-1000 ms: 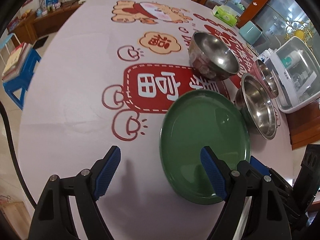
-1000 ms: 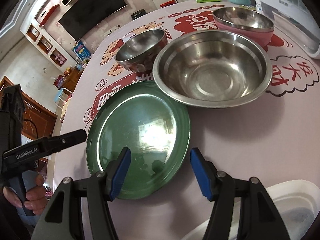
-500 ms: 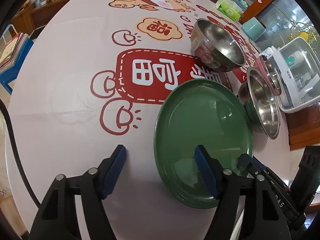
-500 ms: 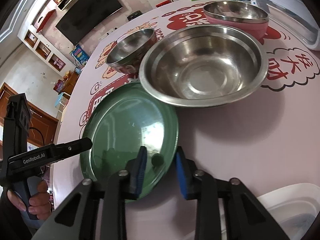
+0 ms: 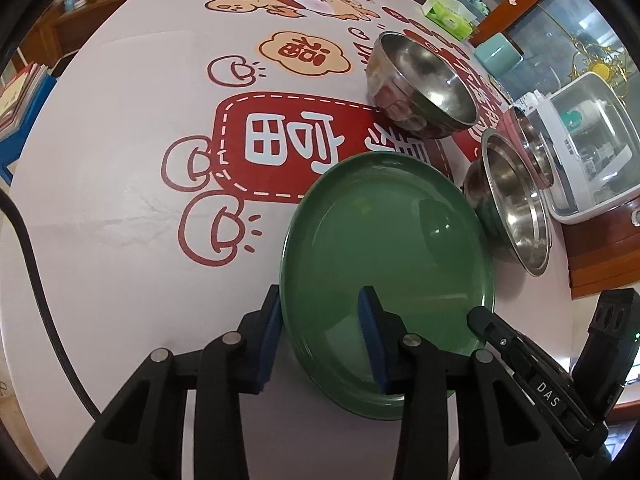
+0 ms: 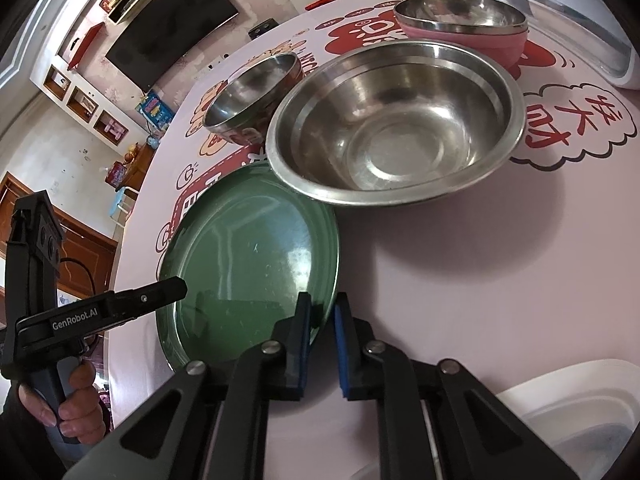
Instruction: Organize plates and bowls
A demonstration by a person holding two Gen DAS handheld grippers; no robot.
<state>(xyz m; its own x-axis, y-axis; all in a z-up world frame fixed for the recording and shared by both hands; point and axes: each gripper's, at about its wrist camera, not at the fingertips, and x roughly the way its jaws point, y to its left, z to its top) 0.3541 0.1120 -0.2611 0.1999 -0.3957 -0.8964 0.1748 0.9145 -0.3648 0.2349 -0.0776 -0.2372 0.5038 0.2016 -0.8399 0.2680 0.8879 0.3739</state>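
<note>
A green plate lies on the printed tablecloth, close against a large steel bowl. My right gripper is shut on the plate's near rim, one pad on each face. My left gripper straddles the plate's left rim and its jaws are closing: one pad sits at the outer edge, the other stands over the plate's inside with a gap. A small steel bowl stands behind the plate. A steel bowl nested in a pink bowl is farther back.
A white lidded appliance stands beyond the bowls at the table's side. A white tub sits at the near right corner. A green tissue box is at the far edge. A person's hand grips the left tool's handle.
Both pairs of jaws have narrowed. The right pair came together onto the plate's near rim. The left pair drew in around the plate's left rim.
</note>
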